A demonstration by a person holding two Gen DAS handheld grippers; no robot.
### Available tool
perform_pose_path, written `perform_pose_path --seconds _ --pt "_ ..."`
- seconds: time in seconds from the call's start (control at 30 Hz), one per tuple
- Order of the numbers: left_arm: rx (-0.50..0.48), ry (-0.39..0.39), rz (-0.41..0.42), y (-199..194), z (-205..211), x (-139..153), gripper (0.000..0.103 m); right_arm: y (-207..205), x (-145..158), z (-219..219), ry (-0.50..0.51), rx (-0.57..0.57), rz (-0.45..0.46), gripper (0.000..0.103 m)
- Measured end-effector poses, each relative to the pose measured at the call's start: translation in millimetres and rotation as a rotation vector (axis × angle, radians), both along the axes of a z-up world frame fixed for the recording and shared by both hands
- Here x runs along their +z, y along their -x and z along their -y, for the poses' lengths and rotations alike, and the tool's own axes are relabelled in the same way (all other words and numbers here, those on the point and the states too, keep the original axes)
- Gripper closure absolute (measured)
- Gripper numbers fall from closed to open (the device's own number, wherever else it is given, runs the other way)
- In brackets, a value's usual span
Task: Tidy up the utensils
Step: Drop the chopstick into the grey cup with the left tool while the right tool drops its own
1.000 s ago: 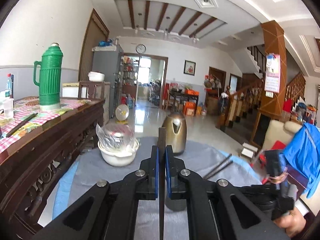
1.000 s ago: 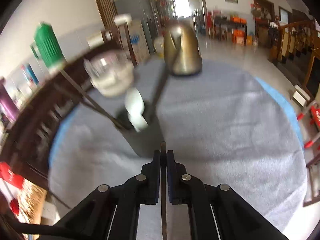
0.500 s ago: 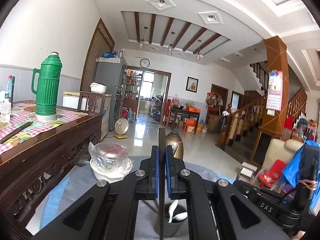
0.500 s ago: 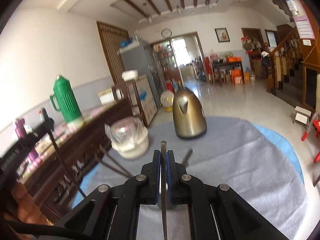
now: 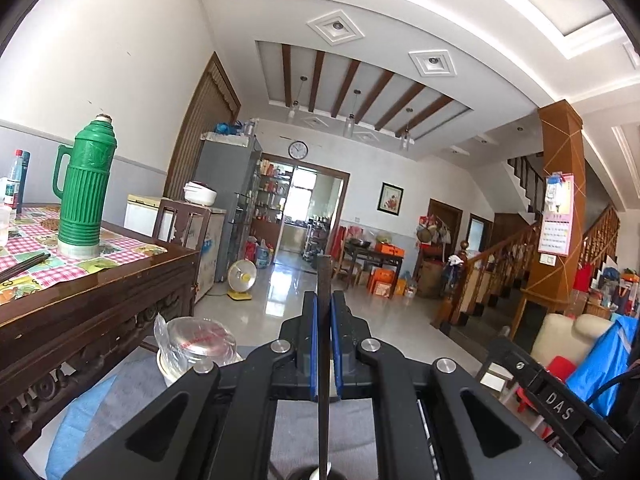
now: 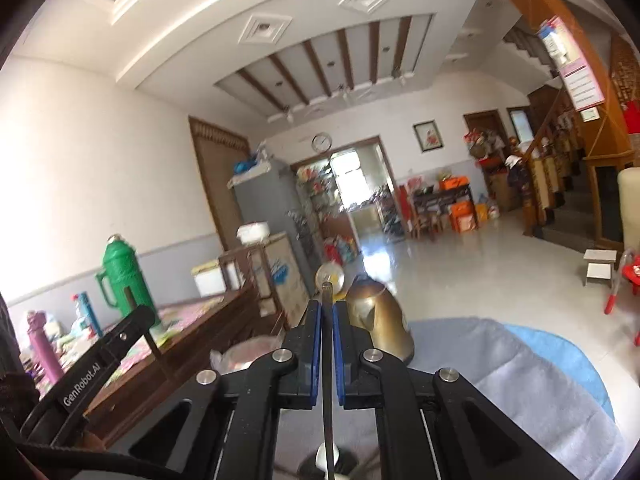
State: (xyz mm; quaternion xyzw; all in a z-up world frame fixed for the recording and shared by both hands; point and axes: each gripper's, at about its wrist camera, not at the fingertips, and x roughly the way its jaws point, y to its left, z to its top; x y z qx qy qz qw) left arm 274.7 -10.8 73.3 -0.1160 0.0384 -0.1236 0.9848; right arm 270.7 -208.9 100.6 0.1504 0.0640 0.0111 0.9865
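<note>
The left gripper (image 5: 324, 312) clenches a thin dark chopstick (image 5: 323, 280) upright at frame centre; the right gripper (image 6: 327, 320) clenches another dark chopstick (image 6: 327, 300). A plastic-wrapped white bowl (image 5: 192, 346) sits lower left, a bronze metal kettle (image 6: 380, 320) just right of centre, and a green ribbed thermos (image 5: 86, 188) at left.

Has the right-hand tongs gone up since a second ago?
Yes. The right tongs has risen and tipped up: the gold kettle sat high in its view before, now low beside the tips, ceiling showing.

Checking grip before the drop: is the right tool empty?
No, the right tool is shut on a thin dark chopstick that runs upright between its blue pads.
</note>
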Motion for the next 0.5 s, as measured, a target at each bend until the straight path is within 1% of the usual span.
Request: perform_pose_path --seconds 0.07,0.17,0.37,0.5 --pt "0.021 -0.003 0.005 -7.0 2.7 -4.3 0.096 -6.9 -1.2 3.5 -0.029 -0.025 0.022 0.097" --pt "0.046 0.009 -0.021 -21.6 4.2 -14.2 0.096 -16.9 -4.1 4.4 -0.048 -0.064 0.036 0.097" --pt "0.087 0.008 -0.063 -43.3 7.5 -32.9 0.097 -34.3 -16.4 1.5 -0.054 -0.1 0.027 0.097" --pt "0.095 -0.006 -0.092 -52.0 11.9 -45.5 0.096 -41.6 -21.7 0.2 -0.049 -0.088 0.007 0.097"
